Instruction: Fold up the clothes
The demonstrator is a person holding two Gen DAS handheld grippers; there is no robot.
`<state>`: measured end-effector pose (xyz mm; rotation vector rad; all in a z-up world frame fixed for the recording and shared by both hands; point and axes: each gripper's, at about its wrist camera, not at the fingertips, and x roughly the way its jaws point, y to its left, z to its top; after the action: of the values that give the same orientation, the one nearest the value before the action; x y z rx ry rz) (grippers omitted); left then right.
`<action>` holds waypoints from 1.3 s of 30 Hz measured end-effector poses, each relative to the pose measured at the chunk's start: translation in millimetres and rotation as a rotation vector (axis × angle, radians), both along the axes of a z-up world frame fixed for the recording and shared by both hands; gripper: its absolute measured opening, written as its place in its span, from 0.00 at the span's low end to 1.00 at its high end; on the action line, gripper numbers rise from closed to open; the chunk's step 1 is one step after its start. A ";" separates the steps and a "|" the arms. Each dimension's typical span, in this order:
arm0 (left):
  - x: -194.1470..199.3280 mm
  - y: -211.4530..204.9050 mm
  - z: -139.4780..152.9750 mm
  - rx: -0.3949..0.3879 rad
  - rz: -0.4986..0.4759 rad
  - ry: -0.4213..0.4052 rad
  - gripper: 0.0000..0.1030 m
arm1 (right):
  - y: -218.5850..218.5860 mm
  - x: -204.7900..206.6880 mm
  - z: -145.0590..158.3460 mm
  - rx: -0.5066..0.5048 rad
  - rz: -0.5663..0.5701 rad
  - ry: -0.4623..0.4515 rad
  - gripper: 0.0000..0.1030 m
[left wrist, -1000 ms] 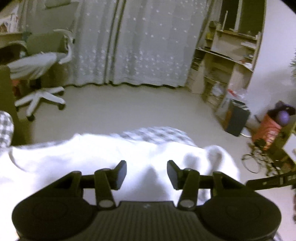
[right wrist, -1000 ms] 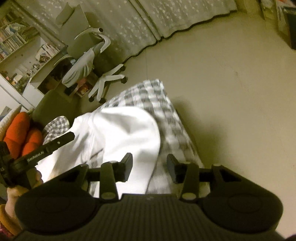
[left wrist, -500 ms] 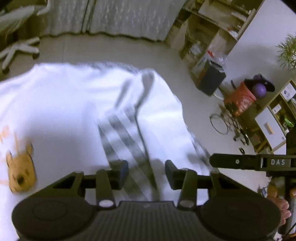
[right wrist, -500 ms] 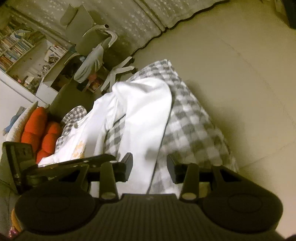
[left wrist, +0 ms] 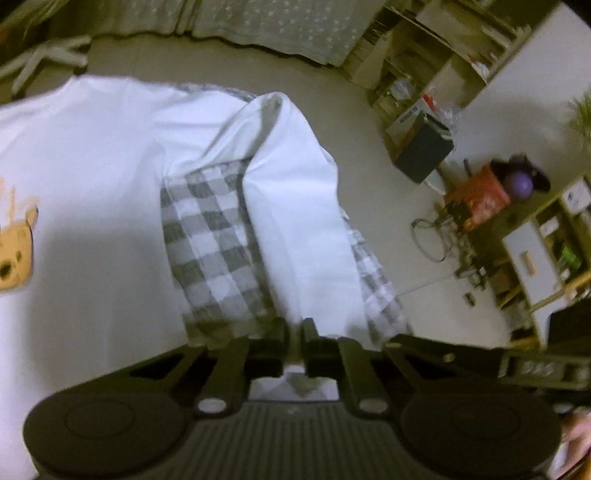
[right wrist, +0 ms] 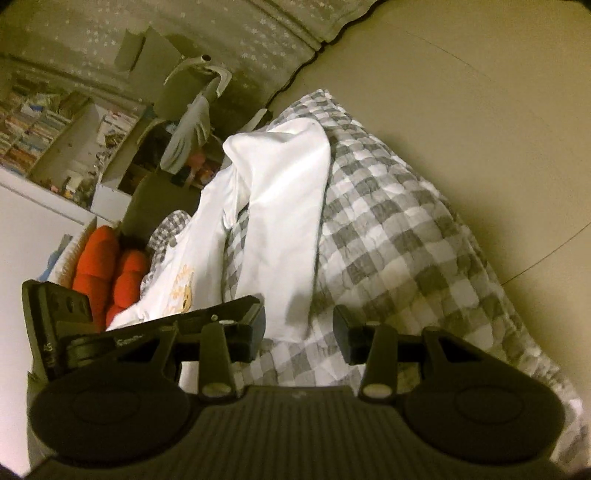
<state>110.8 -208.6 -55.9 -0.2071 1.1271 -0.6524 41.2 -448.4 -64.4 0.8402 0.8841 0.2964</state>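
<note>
- The left hand-held gripper [left wrist: 294,334] has its jaws pressed almost together, pinching the near end of the white shirt sleeve [left wrist: 295,221]; a strip of white cloth shows in the narrow slit between them.
- The right hand-held gripper [right wrist: 299,325] has its jaws spread apart and nothing clamped; the sleeve's end [right wrist: 291,258] lies just ahead of the gap, over the bed cover.
- In the right wrist view the left hand-held gripper [right wrist: 218,325] reaches in from the left, just beside the right one's left finger.
- The white shirt [left wrist: 92,166] lies spread on a bed with a grey-and-white checked cover [right wrist: 406,240]. Its sleeve runs from the shoulder toward the grippers, with a wedge of cover showing between sleeve and body.
- A yellow bear print [left wrist: 14,254] sits on the shirt's front, at the left edge of the left wrist view.
- Beyond the bed: red cushions [right wrist: 107,266], a white office chair [right wrist: 195,122], curtains [left wrist: 258,29], and wooden shelves [left wrist: 443,55].
</note>
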 end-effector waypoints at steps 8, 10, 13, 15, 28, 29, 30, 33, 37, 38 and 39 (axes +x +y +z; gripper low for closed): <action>-15.5 -14.4 0.2 -0.085 -0.017 0.038 0.07 | -9.0 0.3 8.8 -0.060 -0.012 -0.033 0.07; -19.0 -21.4 0.8 -0.097 -0.051 0.039 0.08 | -18.2 2.4 16.7 -0.102 -0.021 -0.048 0.06; -20.1 -29.9 3.4 -0.085 -0.082 0.014 0.10 | -34.5 10.2 33.9 -0.242 -0.055 -0.071 0.06; -18.3 -32.7 7.9 -0.063 -0.092 -0.028 0.11 | -50.1 18.0 43.3 -0.319 -0.089 -0.075 0.06; 42.2 -10.0 34.0 0.033 0.002 -0.280 0.15 | -117.3 83.9 40.0 -0.591 -0.247 -0.035 0.06; 47.2 -9.1 34.7 0.039 0.012 -0.301 0.15 | -120.1 89.3 36.8 -0.600 -0.254 -0.029 0.06; 52.0 -8.8 33.4 0.045 0.019 -0.319 0.15 | -122.4 94.5 32.5 -0.602 -0.257 -0.021 0.05; 65.1 -8.1 25.4 0.063 0.037 -0.348 0.15 | -125.1 108.3 14.2 -0.607 -0.261 0.011 0.05; 77.9 -5.2 6.6 0.076 0.060 -0.328 0.15 | -128.8 119.4 -15.8 -0.592 -0.269 0.071 0.05; 80.2 -4.3 1.5 0.073 0.067 -0.308 0.15 | -128.1 120.9 -23.2 -0.587 -0.267 0.084 0.06; 82.2 -1.8 -4.4 0.061 0.076 -0.285 0.15 | -127.4 122.5 -30.7 -0.581 -0.265 0.097 0.06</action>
<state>193.0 -210.5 -60.4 -0.1003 0.8591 -0.5598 163.7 -575.8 -95.0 0.4213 0.8740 -0.2311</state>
